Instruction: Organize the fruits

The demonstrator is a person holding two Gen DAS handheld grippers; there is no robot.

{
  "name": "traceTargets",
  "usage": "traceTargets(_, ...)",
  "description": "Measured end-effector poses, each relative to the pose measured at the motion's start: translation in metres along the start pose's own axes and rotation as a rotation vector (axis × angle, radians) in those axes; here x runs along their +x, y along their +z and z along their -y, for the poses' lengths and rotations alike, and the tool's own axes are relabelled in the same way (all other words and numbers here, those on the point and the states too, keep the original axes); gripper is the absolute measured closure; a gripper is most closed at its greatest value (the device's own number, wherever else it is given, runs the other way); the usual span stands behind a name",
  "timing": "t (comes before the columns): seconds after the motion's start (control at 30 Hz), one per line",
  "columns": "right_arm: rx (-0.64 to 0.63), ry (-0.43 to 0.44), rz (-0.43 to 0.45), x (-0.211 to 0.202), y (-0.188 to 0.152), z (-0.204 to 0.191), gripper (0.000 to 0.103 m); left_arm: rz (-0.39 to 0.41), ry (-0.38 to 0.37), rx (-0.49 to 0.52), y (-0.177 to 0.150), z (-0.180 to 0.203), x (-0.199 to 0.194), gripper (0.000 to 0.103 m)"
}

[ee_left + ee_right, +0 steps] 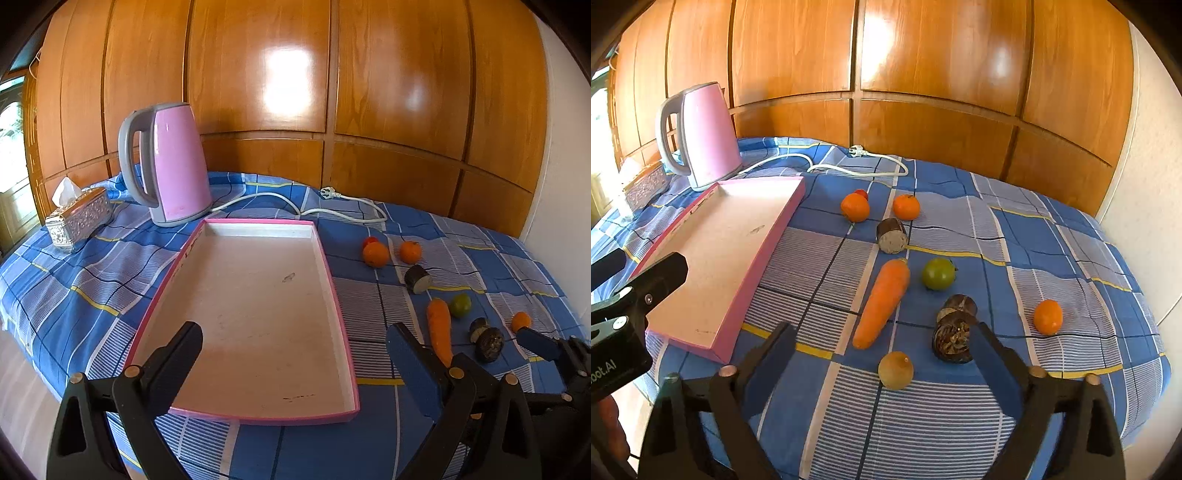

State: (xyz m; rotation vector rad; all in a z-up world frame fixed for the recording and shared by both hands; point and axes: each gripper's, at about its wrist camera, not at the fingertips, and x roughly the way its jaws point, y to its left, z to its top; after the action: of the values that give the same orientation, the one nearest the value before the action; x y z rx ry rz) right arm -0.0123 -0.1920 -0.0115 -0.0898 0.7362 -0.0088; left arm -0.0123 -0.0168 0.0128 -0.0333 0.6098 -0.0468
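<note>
The right gripper [886, 341] stood wide open, holding nothing; a small round tan fruit [895, 370] with a tiny stem lay between its fingers. The left gripper [295, 341] gaped empty over the pink tray [334, 280].

Pink-rimmed tray [768, 236] lies flat, empty. To its right on the cloth lie three oranges [854, 207] [906, 206] [1048, 316], a green fruit [938, 273], a carrot [882, 302] pointing nearward, and a tan round fruit [895, 370] nearest.
</note>
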Motion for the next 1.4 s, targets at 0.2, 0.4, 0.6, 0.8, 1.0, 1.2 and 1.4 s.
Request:
traceTargets(0.2, 0.006, 0.019, 0.003, -0.003, 0.000, 0.002, 0.016, 0.002, -0.005, 0.008, 0.000, 0.002, -0.001, 0.003)
traceTargets(0.4, 0.051, 0.098, 0.007, -0.007, -0.002, 0.008, 0.025, 0.005, -0.012, 0.025, 0.000, 0.006, -0.002, 0.003)
traceTargets(0.6, 0.101, 0.148, 0.005, -0.009, -0.003, 0.017, 0.025, 0.003, -0.012, 0.030, -0.001, 0.008, -0.003, 0.003)
traceTargets(0.8, 0.047, 0.034, 0.036, -0.014, -0.002, 0.025, 0.025, -0.005, -0.021, 0.034, -0.002, 0.009, -0.001, 0.003)
traceTargets(1.0, 0.145, 0.055, -0.018, -0.004, -0.010, 0.052, 0.043, -0.017, -0.029, 0.040, -0.002, 0.012, 0.003, 0.003)
traceTargets(1.2, 0.211, 0.052, -0.064, 0.006, -0.017, 0.072, 0.045, -0.025, -0.042, 0.069, -0.004, 0.019, 0.005, 0.003)
traceTargets(1.4, 0.265, -0.014, -0.117, 0.016, -0.027, 0.097, 0.045, -0.051, -0.117, 0.115, -0.002, 0.029, 0.010, 0.015)
